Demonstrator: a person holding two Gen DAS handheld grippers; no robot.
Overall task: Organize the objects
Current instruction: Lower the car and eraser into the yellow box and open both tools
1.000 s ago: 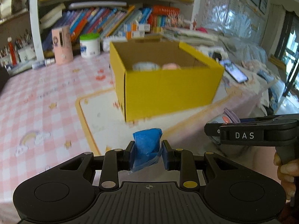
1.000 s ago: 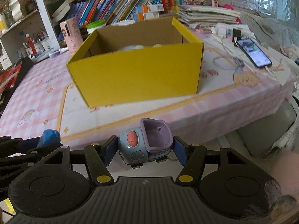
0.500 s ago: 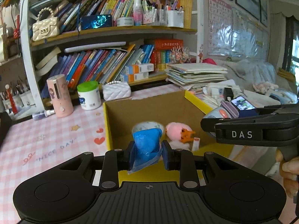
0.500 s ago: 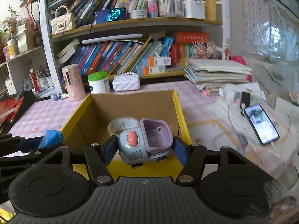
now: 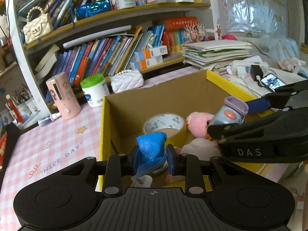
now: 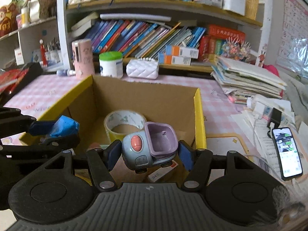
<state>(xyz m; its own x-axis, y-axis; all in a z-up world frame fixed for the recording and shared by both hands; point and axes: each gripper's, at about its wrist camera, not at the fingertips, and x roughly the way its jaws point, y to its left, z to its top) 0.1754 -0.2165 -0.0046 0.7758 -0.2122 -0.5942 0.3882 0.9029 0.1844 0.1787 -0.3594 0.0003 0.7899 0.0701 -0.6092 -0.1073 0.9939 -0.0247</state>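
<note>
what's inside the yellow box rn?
In the yellow box: a tape roll, a pink plush, a small carton. The grippers and their toys cover the rest of the floor.

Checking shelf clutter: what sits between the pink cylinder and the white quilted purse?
A white tub with a green lid sits between the pink cylinder and the purse; both wrist views show it.

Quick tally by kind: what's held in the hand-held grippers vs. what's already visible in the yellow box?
Held in hand-held grippers: 2 (blue crumpled item, toy truck)
Tape rolls in yellow box: 1 (tape roll)
Pink plush toys in box: 1 (pink plush)
Total: 4; other box contents too hidden to count.
</note>
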